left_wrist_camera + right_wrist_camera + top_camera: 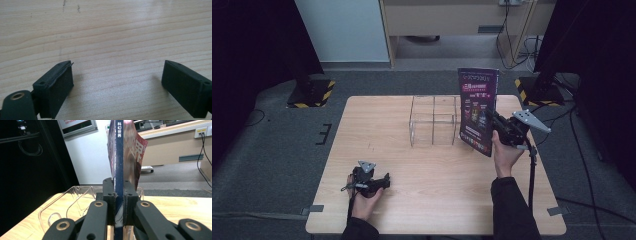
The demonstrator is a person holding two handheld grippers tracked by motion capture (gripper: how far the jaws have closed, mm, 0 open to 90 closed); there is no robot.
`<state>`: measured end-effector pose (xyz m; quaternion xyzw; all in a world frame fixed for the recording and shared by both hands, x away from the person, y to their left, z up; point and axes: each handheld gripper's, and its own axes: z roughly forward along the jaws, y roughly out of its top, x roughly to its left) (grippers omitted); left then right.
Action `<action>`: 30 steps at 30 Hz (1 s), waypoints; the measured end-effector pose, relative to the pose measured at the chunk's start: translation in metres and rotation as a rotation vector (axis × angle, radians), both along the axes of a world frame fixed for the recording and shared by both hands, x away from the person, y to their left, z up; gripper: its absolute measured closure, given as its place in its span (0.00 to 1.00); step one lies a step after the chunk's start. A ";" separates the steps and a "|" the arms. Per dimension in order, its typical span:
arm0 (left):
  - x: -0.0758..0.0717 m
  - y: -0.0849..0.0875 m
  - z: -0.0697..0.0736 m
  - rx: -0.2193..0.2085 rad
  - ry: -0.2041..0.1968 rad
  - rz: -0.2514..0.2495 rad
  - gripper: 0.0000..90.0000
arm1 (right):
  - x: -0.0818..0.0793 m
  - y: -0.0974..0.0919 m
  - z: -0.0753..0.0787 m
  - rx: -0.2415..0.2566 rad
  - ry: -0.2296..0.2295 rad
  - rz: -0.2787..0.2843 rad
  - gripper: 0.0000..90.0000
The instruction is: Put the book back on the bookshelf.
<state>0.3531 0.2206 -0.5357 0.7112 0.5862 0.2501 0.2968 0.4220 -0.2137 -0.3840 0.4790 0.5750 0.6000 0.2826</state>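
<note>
A purple magazine (477,110) stands upright at the right end of a clear plastic rack (434,120) on the wooden table (377,130). My right gripper (493,121) is shut on the magazine's spine edge, with the hand below it. In the right gripper view the blue spine (119,165) rises straight up between the two black pads (108,195), and the rack (72,200) lies just beyond. My left gripper (384,180) rests low near the table's front left. Its jaws stand wide apart over bare wood, fingers (56,85) holding nothing.
The rack has several open compartments side by side. Black stands with yellow-striped bases (312,92) sit off the table's far corners. Cables (572,150) trail on the grey floor to the right. A wooden cabinet (452,20) stands at the back.
</note>
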 end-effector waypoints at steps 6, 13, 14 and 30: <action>0.000 0.000 0.000 0.000 0.000 0.001 0.10 | 0.002 0.004 -0.012 -0.008 -0.001 -0.027 0.94; 0.000 -0.001 0.000 0.003 0.004 -0.008 0.08 | 0.004 0.009 -0.023 -0.009 0.002 -0.039 0.94; 0.000 -0.001 0.000 0.003 0.006 -0.010 0.07 | 0.004 0.010 -0.025 -0.011 0.000 -0.041 0.94; 0.001 -0.002 -0.001 0.002 0.006 -0.014 0.06 | -0.004 0.019 -0.038 -0.017 -0.050 -0.070 0.94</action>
